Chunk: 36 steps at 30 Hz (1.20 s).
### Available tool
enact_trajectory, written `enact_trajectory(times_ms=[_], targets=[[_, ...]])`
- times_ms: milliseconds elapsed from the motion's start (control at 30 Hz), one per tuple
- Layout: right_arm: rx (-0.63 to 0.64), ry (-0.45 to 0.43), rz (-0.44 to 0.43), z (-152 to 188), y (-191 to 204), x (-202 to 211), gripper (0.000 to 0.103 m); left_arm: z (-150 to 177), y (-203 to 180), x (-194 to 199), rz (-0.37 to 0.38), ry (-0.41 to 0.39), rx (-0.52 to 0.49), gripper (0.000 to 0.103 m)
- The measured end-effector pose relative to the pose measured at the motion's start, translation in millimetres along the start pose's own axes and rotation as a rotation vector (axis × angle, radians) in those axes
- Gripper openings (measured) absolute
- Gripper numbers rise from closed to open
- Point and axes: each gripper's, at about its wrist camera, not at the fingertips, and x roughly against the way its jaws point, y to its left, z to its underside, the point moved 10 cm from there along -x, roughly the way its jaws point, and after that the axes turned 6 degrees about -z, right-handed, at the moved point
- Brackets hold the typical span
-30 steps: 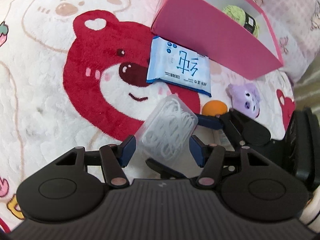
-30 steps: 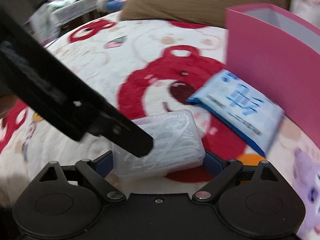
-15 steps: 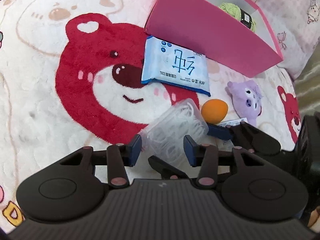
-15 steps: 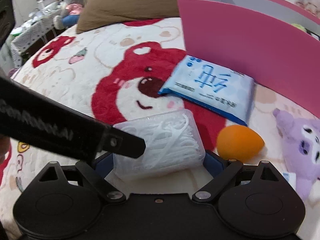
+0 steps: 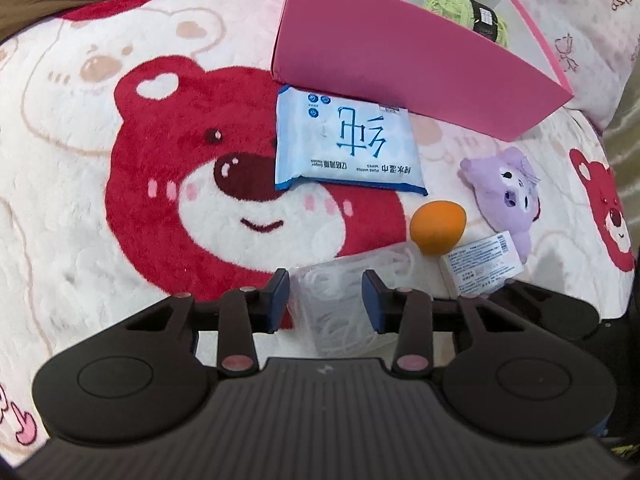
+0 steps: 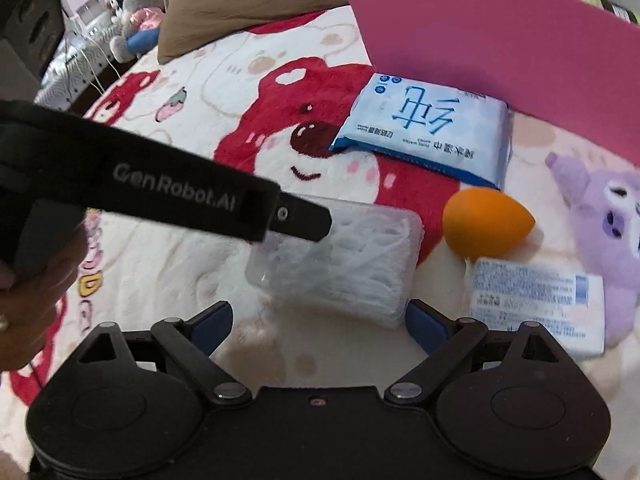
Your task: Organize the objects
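Now that our left gripper (image 5: 325,300) has just been closing, its pads sit against the clear floss-pick box (image 5: 348,304) on the blanket (image 5: 72,208), where a second ago they stood wide of it. Right gripper (image 6: 318,322) is released, box no longer between its fingers. Handover looks done; pink box (image 5: 400,68) next.
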Motion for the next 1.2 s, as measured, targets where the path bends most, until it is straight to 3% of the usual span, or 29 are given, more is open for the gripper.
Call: enact_trajectory(times_ms=[100,167,233,333,467,733,800,1200], targets=[[0.003,-0.042,0.046,-4,-5,5,0.094,7,3,-3,0.008,0.036,0.035,0.040],[-0.015,-0.062,0.021,-6,-5,8,0.093,11,5,-5,0.020,0.057,0.052,0.043],[-0.026,-0.067,-0.009,-8,-6,9,0.084,14,3,-8,0.034,0.066,0.048,0.045],[-0.080,-0.064,-0.025,-9,-14,3,0.083,17,1,-12,0.031,0.051,0.043,0.047],[-0.042,-0.060,-0.008,-7,-11,0,0.084,18,1,-13,0.033,0.035,0.053,0.047],[0.041,-0.068,0.052,-5,-3,-12,0.095,21,0,-14,0.046,0.021,0.084,0.049],[0.117,-0.075,0.095,-7,-2,-15,0.096,21,0,-14,0.058,0.021,0.088,0.050],[0.102,-0.123,0.104,-6,8,1,0.094,21,3,9,0.103,-0.017,0.070,0.045]])
